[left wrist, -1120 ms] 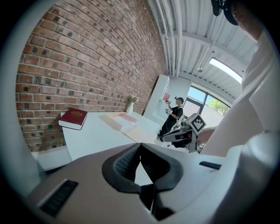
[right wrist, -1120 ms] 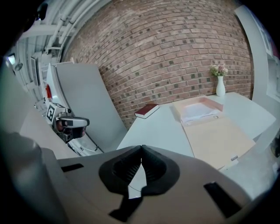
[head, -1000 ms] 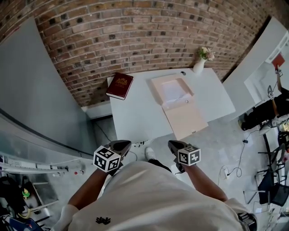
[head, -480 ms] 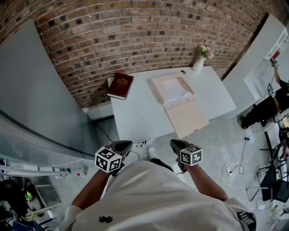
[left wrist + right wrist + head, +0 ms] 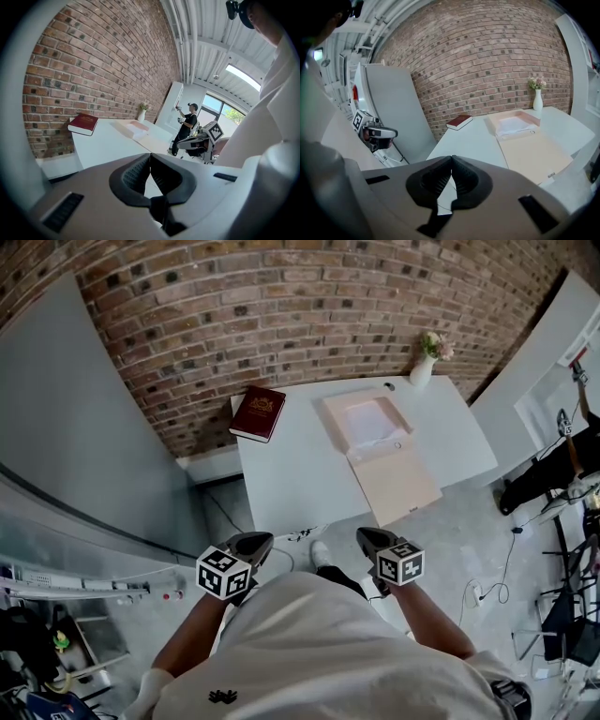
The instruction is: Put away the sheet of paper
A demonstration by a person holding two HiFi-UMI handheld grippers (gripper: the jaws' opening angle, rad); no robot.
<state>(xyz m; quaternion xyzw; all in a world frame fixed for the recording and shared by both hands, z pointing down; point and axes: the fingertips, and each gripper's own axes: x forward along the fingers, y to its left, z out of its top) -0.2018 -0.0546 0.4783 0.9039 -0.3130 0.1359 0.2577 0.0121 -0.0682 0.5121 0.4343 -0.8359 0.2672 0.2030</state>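
at the far left a grey panel (image 5: pixel 84 418) stands against the brick wall (image 5: pixel 300 306); lower down, close to the person's body, the left gripper (image 5: pixel 253 542) is held short of the near edge of the table (image 5: pixel 286 479); in the left gripper view its two jaws are pressed together tip to tip and nothing is between them.

the table is white and is set against the wall; on its far left corner a dark red book (image 5: pixel 258 412) lies flat; to the right of the book, well apart from it, a pale pink folder (image 5: pixel 336 418) lies open; its far half is a shallow tray, and its near half is a flat flap (image 5: pixel 401 486) that reaches out over the near edge of the table; the paper (image 5: pixel 373 425) is white and lies inside the tray; it seems to be one sheet, but from this far i cannot be sure.

the right gripper (image 5: pixel 373 538) is also near the body, before the table and below the flap in the head view; in the right gripper view its jaws are closed on each other and it holds nothing; both grippers are well apart from the paper.

on the far right corner of the table a white vase (image 5: pixel 424 369) with small flowers stands upright, near the folder but not touching it.
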